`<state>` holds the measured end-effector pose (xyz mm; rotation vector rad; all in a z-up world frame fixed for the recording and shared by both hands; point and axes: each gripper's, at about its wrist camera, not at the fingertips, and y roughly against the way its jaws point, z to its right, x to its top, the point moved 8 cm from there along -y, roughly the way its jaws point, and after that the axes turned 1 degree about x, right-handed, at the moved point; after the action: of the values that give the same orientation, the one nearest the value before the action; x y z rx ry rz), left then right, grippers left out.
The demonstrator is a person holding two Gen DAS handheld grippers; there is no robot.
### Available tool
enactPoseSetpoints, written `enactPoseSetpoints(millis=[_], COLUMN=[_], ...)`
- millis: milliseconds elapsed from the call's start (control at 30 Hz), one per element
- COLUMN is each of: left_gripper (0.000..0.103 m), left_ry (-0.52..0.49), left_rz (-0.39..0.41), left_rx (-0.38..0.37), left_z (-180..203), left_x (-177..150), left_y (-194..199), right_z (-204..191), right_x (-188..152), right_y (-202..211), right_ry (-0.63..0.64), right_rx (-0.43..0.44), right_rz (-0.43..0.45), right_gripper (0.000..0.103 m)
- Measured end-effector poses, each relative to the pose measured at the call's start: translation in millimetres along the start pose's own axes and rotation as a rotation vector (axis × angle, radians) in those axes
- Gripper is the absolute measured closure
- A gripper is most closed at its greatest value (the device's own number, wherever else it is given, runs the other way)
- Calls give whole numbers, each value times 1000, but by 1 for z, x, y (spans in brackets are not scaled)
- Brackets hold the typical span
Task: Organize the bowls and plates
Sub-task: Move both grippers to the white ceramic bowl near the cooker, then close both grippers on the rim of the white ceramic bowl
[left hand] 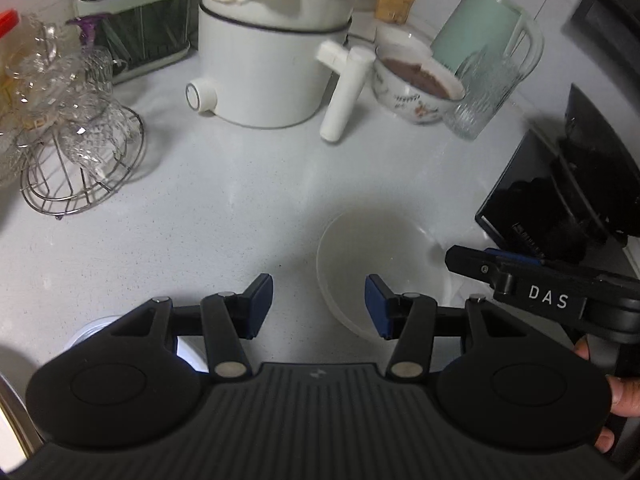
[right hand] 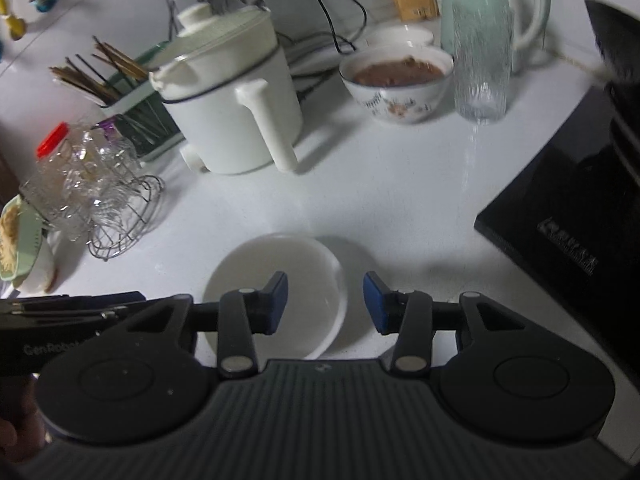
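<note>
A white, empty bowl (left hand: 380, 256) sits on the white counter (left hand: 224, 200). My left gripper (left hand: 319, 306) is open, and the bowl's left rim shows in the gap between its fingers, touching neither pad. My right gripper (right hand: 325, 302) is open too, over the same bowl (right hand: 276, 276), whose right rim lies between its blue pads without contact. In the left wrist view the right gripper (left hand: 480, 260) reaches in from the right at the bowl's far side. A floral bowl (right hand: 396, 84) of brown food stands at the back. A white dish (left hand: 90, 334) peeks out under my left gripper.
A white electric pot (left hand: 264, 60) with a long handle stands behind. A wire rack of glassware (left hand: 80, 152) is at the left, a ribbed glass (right hand: 482, 64) and a mint kettle (right hand: 492, 0) at the back right. A black cooktop (right hand: 560, 240) borders the right side.
</note>
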<state>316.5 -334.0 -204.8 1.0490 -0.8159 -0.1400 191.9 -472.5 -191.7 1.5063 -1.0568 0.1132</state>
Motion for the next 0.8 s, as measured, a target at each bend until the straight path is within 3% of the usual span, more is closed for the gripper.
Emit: enactPoseSetpoints(millis=[267,333,400,567,800], left_gripper=[48,53,66,81,85], left_ry=[-17,-19,-15,-7,53], left_rz=[-68,-76,-73,-79,-91], left_rx=[-21,-12,7,34,16], left_z=[11,12,13,12,5], left_x=[1,1,3,6,7], left_y=[-28,-33,-37,-46,-42], right_z=[8,9,9,3,5], right_x=[-4,-4,-4,-9,-11], right_y=[-20,-23,-26,-36,-41], right_ry=[-50,-54,-46,-17,2], right_rx=[33,36,34,35,-6], right_rz=[-53,-60,-69,-100,-99], right_gripper=[58,62,63,73,90])
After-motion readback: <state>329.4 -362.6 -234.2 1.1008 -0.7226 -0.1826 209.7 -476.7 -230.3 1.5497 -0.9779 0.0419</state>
